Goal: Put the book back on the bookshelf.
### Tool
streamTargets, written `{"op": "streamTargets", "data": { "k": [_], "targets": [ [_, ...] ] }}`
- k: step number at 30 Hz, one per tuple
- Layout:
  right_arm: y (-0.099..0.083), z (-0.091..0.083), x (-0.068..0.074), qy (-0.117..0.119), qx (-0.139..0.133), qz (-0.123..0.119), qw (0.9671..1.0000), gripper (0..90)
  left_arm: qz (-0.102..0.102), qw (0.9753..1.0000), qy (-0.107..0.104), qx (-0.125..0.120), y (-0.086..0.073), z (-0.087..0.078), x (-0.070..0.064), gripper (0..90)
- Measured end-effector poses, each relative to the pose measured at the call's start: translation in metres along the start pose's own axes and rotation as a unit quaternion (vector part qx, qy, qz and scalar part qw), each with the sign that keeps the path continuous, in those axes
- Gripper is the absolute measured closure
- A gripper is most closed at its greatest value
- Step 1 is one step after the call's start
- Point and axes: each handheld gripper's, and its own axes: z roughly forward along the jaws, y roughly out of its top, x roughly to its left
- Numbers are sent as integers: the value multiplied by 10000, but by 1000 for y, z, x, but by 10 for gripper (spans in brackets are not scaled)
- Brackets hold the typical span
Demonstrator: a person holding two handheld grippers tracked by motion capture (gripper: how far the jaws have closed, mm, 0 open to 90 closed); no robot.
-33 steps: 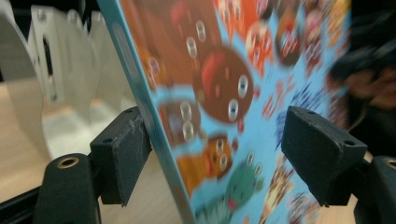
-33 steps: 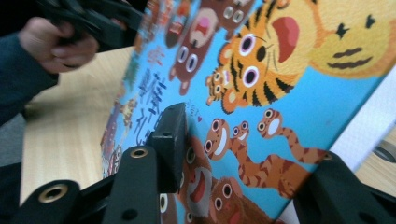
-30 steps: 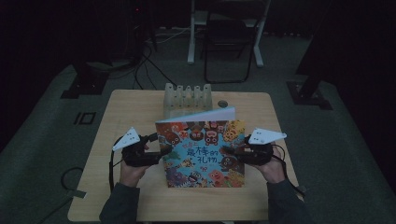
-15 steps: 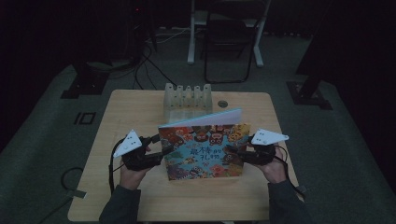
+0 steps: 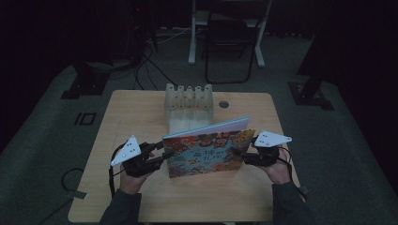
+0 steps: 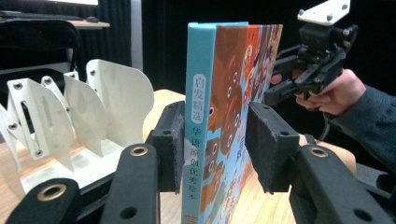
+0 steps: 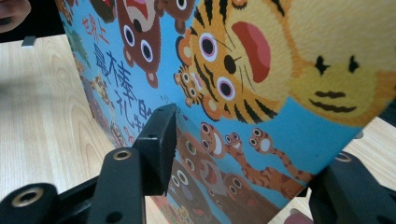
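A colourful picture book point(image 5: 209, 152) with cartoon animals on its cover stands nearly upright on the wooden table point(image 5: 131, 112), just in front of a white slotted rack point(image 5: 188, 101). My left gripper point(image 5: 162, 152) is shut on the book's blue spine point(image 6: 201, 116), one pad on each side. In the left gripper view the jaws point(image 6: 212, 144) clamp the spine edge. My right gripper point(image 5: 244, 157) holds the opposite edge. In the right gripper view the tiger cover point(image 7: 261, 70) runs slantwise between the jaws point(image 7: 247, 163), the left pad on the cover and the right jaw behind it.
The rack point(image 6: 70, 116) has several upright dividers and stands close behind the book. A small round hole point(image 5: 224, 104) sits in the table beside it. A chair point(image 5: 230, 37) and floor cables point(image 5: 145, 61) lie beyond the table's far edge.
The book has been tipped from a low slant to nearly upright, its top edge rising toward the rack. Both grippers kept their hold and moved slightly with it.
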Motion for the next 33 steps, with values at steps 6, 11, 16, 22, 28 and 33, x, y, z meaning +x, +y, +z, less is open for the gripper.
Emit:
{"op": "streamTargets", "data": {
  "k": [6, 11, 16, 22, 28, 33],
  "targets": [
    [-1, -5, 1, -20, 30, -73, 10000, 483, 13, 9999, -33, 158, -5, 10, -1, 538],
    [-5, -14, -1, -123, 23, -15, 9999, 500, 0, 9997, -55, 218, -7, 14, 0, 527],
    [-12, -22, -5, -198, -4, 92, 9998, 506, 9, 9995, -74, 309, -11, 19, 0, 507],
    [-19, -25, -7, -253, 26, 159, 9995, 506, 57, 9993, -110, 349, -15, 26, -1, 519],
    [-21, -25, -7, -272, 26, 207, 9994, 502, 161, 9990, -32, 412, -16, 30, -4, 598],
    [-22, -26, -7, -285, 17, 212, 9994, 502, 302, 9986, -26, 429, -16, 29, -7, 642]
  ]
}}
